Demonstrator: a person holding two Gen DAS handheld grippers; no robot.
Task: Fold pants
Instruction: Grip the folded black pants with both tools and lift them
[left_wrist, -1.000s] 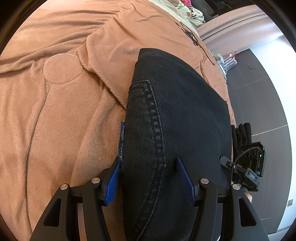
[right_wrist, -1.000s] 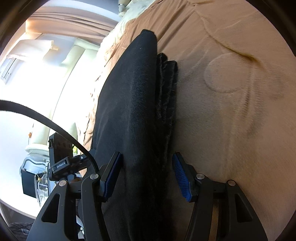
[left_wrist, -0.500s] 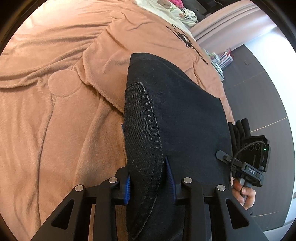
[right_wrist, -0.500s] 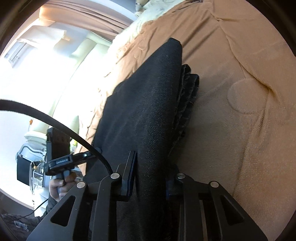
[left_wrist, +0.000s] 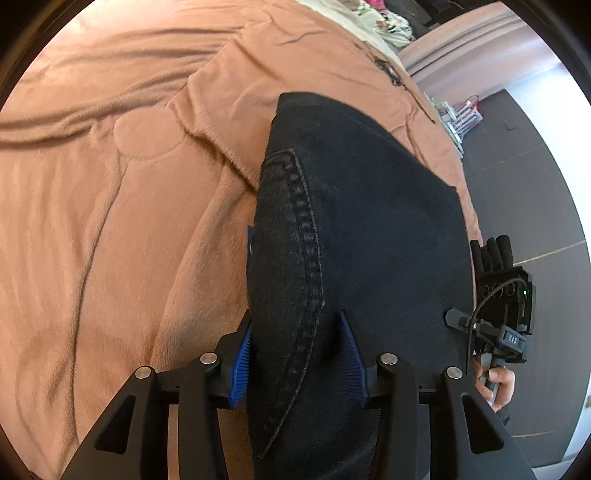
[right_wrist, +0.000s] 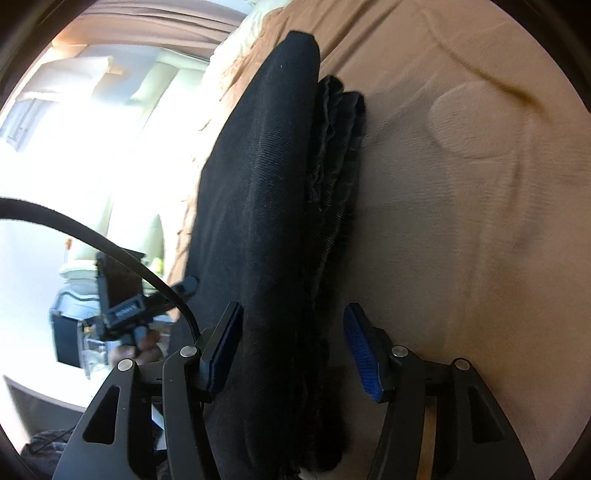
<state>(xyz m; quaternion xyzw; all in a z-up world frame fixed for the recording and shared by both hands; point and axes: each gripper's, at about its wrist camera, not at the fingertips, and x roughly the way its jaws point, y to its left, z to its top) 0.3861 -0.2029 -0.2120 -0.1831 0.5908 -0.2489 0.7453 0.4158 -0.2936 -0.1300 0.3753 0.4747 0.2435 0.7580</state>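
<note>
The folded black denim pants (left_wrist: 362, 236) lie on a brown blanket (left_wrist: 110, 221). In the left wrist view my left gripper (left_wrist: 297, 354) stands open around the near seam edge of the pants, its blue pads on either side. In the right wrist view the pants (right_wrist: 258, 206) show as a stack of folded layers, and my right gripper (right_wrist: 291, 350) is open with the stack's edge between its fingers. The right gripper also shows in the left wrist view (left_wrist: 495, 314) past the far side of the pants.
The brown blanket (right_wrist: 461, 221) covers the bed on all sides of the pants. A dark floor (left_wrist: 528, 192) lies beyond the bed edge. A pale pillow or bedding (left_wrist: 373, 22) sits at the far end. Bright window light and furniture (right_wrist: 74, 184) fill the right wrist view's left side.
Both grippers were shut on the pants half a second ago and have now opened, leaving the folded stack resting on the blanket.
</note>
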